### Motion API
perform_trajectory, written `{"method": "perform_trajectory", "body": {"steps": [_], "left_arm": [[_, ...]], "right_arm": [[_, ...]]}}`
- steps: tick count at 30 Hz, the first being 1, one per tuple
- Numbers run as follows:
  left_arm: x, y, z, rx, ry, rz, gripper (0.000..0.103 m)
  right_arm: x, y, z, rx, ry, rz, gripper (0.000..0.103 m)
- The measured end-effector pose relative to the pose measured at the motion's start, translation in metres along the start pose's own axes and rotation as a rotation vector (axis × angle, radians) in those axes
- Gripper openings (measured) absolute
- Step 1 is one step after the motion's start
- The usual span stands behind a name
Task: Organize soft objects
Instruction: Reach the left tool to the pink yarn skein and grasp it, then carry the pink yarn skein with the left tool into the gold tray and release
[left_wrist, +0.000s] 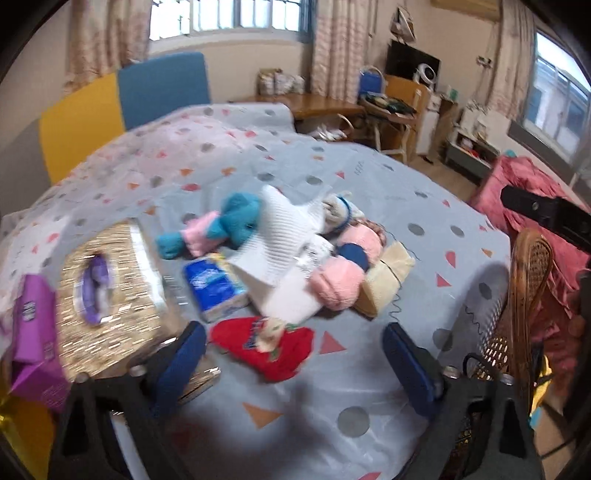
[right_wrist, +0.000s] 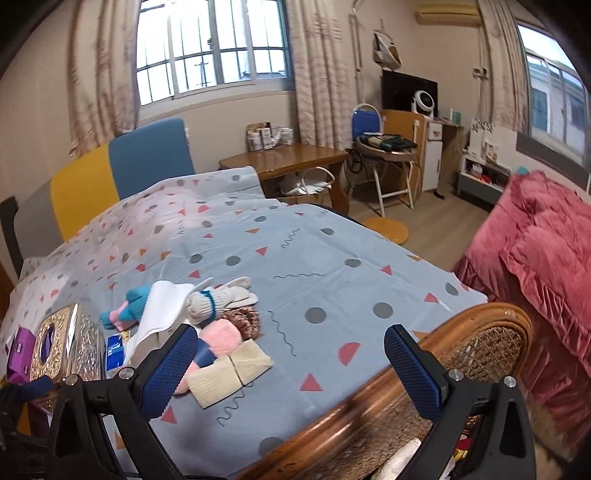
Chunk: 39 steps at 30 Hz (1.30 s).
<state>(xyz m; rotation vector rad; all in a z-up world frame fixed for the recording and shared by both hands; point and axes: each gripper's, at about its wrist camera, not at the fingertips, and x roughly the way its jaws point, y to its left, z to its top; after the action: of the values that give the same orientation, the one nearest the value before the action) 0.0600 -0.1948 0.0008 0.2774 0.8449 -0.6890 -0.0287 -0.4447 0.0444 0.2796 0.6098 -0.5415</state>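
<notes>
A heap of soft things lies on the patterned tablecloth (left_wrist: 369, 206): a teal and pink knit toy (left_wrist: 229, 225), a white ribbed cloth (left_wrist: 280, 236), pink yarn balls (left_wrist: 338, 284), a cream folded cloth (left_wrist: 388, 280), a blue tissue pack (left_wrist: 214, 288) and a red knit hat (left_wrist: 266, 347). My left gripper (left_wrist: 295, 369) is open just above the table, with the red hat beyond its fingertips. My right gripper (right_wrist: 291, 365) is open and empty, to the right of the heap; the cream cloth (right_wrist: 229, 373) and pink yarn (right_wrist: 221, 336) lie by its left finger.
A gold tissue box (left_wrist: 110, 284) and a purple box (left_wrist: 33, 332) stand at the left. A wicker chair back (right_wrist: 424, 373) rises at the table's near right edge. A red-covered bed (right_wrist: 535, 266) is at the right; a wooden desk (right_wrist: 288, 158) stands behind.
</notes>
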Motion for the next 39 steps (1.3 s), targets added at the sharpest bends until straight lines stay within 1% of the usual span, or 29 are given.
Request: {"method": "perform_trajectory", "body": {"steps": [2,4,6,7,9,11,14,16,19,20,22,23,24,27,30,33,37,39], "left_arm": [[0.015,-0.007,0.008,0.020,0.025,-0.019,0.086],[0.026,-0.016,0.016,0.062,0.025,-0.037,0.081],[0.041,-0.025,0.025,0.107,0.035,-0.061,0.069],[0.049,-0.027,0.029,0.122,0.050,-0.065,0.066],[0.068,-0.031,0.037,0.136,0.085,-0.070,0.057],[0.086,-0.037,0.044,0.153,0.117,-0.067,0.051],[0.107,-0.044,0.053,0.162,0.143,-0.074,0.051],[0.124,-0.050,0.058,0.174,0.164,-0.064,0.051],[0.146,-0.058,0.059,0.192,0.207,-0.070,0.051],[0.154,-0.061,0.058,0.196,0.233,-0.077,0.051],[0.160,-0.061,0.054,0.189,0.248,-0.084,0.042],[0.158,-0.062,0.053,0.186,0.232,-0.087,0.036],[0.155,-0.061,0.053,0.181,0.226,-0.093,0.034],[0.136,-0.054,0.052,0.148,0.199,-0.130,0.034],[0.113,-0.046,0.052,0.120,0.167,-0.158,0.034],[0.086,-0.030,0.057,0.071,0.128,-0.178,0.034],[0.061,-0.008,0.071,0.001,0.081,-0.170,0.034],[0.048,0.008,0.079,-0.040,0.044,-0.140,0.034]], "right_arm": [[0.002,-0.003,-0.001,0.008,0.007,0.005,0.103],[0.005,-0.005,-0.001,0.009,0.013,0.005,0.103],[0.009,-0.007,-0.002,0.018,0.021,0.014,0.103],[0.011,-0.009,-0.002,0.024,0.026,0.017,0.103],[0.014,-0.013,-0.004,0.033,0.036,0.019,0.103],[0.017,-0.015,-0.005,0.039,0.044,0.022,0.103],[0.023,-0.016,-0.006,0.042,0.061,0.026,0.103],[0.027,-0.016,-0.006,0.041,0.071,0.029,0.103],[0.032,-0.016,-0.006,0.040,0.084,0.032,0.103],[0.034,-0.016,-0.007,0.040,0.088,0.032,0.103],[0.038,-0.016,-0.009,0.038,0.099,0.029,0.103],[0.040,-0.017,-0.010,0.040,0.106,0.029,0.103],[0.042,-0.017,-0.011,0.042,0.113,0.030,0.103],[0.046,-0.016,-0.013,0.042,0.129,0.031,0.103],[0.048,-0.013,-0.011,0.049,0.144,0.058,0.103],[0.051,-0.006,-0.010,0.054,0.169,0.083,0.103],[0.061,0.007,-0.011,0.060,0.232,0.123,0.103],[0.066,0.015,-0.012,0.047,0.263,0.136,0.103]]}}
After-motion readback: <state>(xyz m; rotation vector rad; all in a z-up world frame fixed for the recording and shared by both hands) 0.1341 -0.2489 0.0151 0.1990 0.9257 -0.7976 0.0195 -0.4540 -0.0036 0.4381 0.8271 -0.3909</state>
